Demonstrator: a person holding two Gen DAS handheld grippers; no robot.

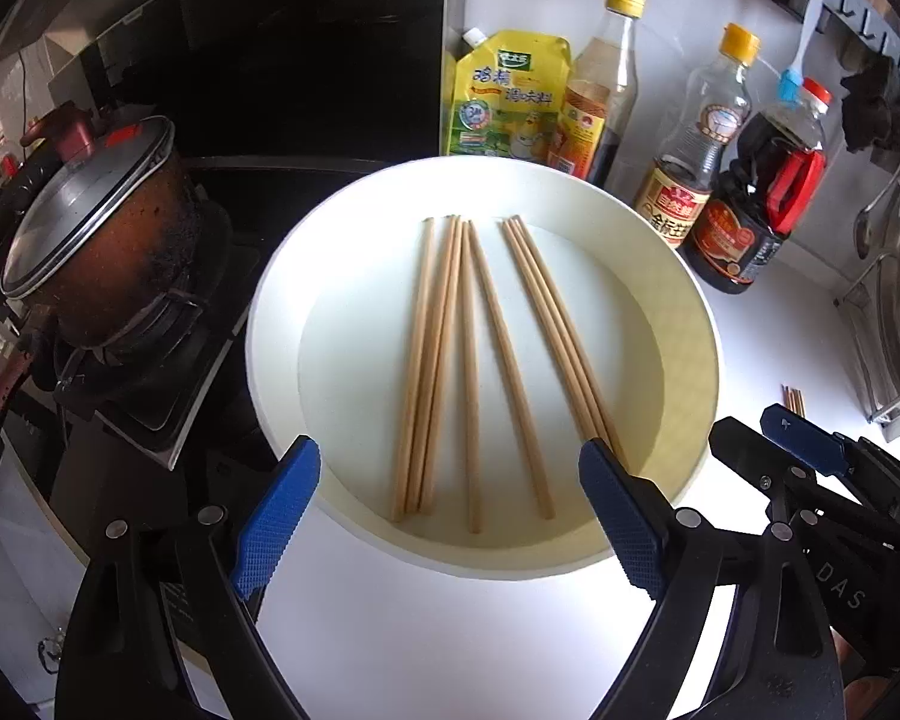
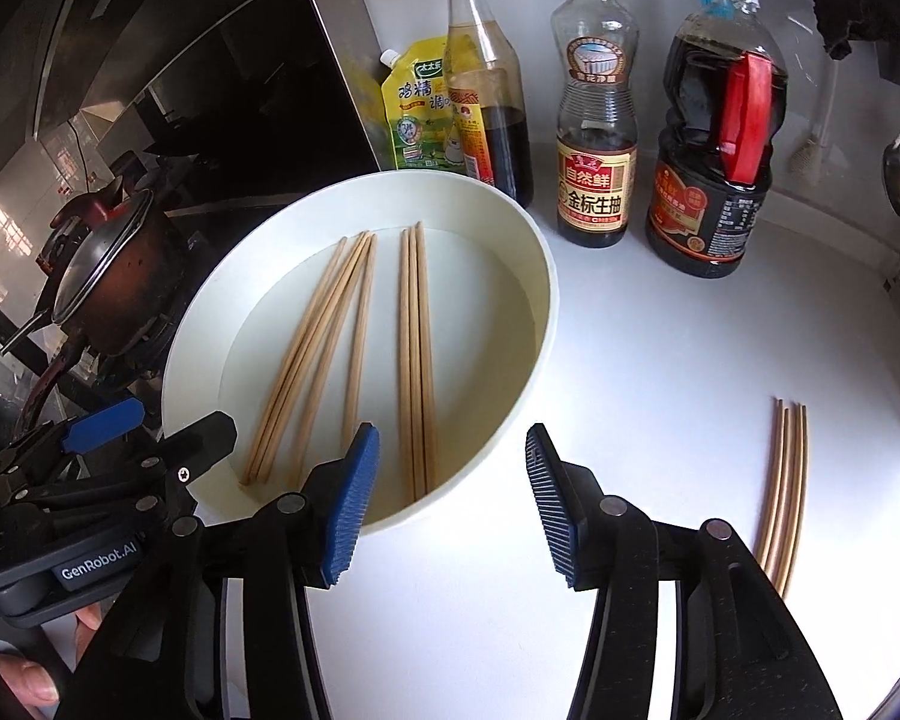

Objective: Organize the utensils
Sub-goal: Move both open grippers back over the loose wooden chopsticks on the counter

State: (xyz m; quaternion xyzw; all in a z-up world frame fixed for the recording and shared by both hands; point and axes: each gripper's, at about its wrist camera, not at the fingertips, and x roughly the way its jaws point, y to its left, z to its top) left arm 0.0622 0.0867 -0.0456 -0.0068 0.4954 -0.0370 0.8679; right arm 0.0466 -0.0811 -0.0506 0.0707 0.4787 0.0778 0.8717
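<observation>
Left fingers (image 1: 450, 516) wide apart, right fingers (image 2: 453, 507) apart, both empty

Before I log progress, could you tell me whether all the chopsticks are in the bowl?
No. Several lie in the bowl, but four chopsticks remain outside on the counter.

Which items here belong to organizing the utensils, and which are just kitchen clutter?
Job:
chopsticks in the bowl
white bowl
chopsticks on the counter
left hand-held gripper, open, empty
right hand-held gripper, open, empty

Clutter:
sauce bottles
yellow pouch
pot on the stove
hanging spoon
</observation>
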